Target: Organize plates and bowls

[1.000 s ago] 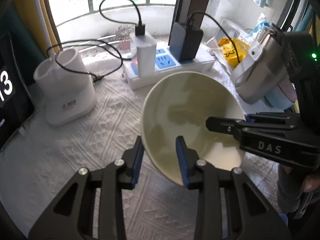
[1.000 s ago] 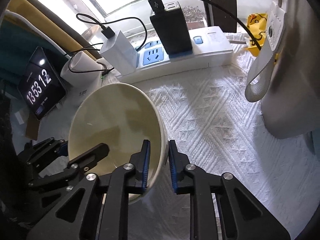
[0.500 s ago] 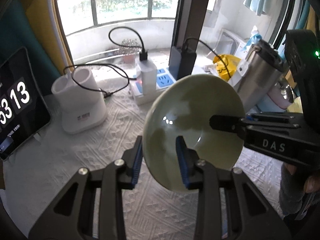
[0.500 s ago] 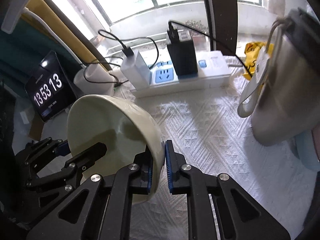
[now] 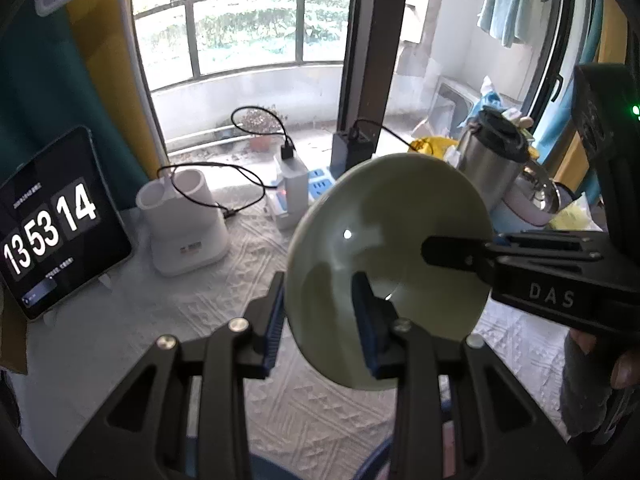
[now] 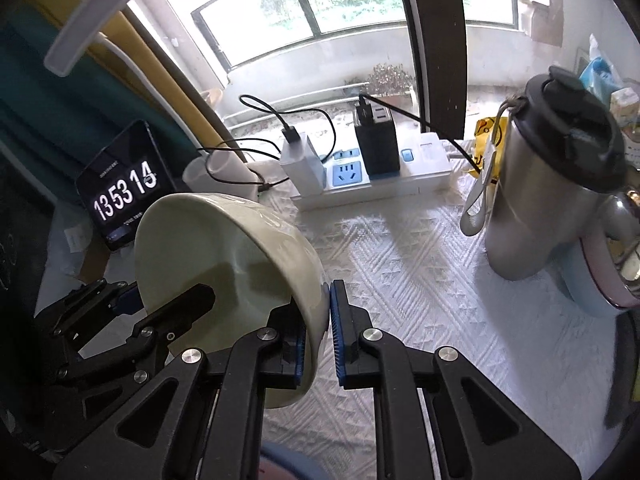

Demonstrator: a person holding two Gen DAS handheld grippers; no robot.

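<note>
My left gripper (image 5: pixel 320 316) pinches the near rim of the pale green bowl (image 5: pixel 400 232), one pad inside, one outside. My right gripper (image 6: pixel 318 336) clamps the opposite rim, nearly shut. The bowl hangs tilted above the white tablecloth (image 6: pixel 420 264), with the power strip (image 6: pixel 384 184) beyond.

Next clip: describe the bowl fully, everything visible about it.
The bowl is pale cream-green, glossy, ceramic-looking, plain and empty. It hangs above the white textured cloth, tipped steeply so its opening faces sideways. The right gripper pinches its rim, one pad inside and one outside; the left gripper straddles the opposite rim the same way. Nothing else touches it.
</note>
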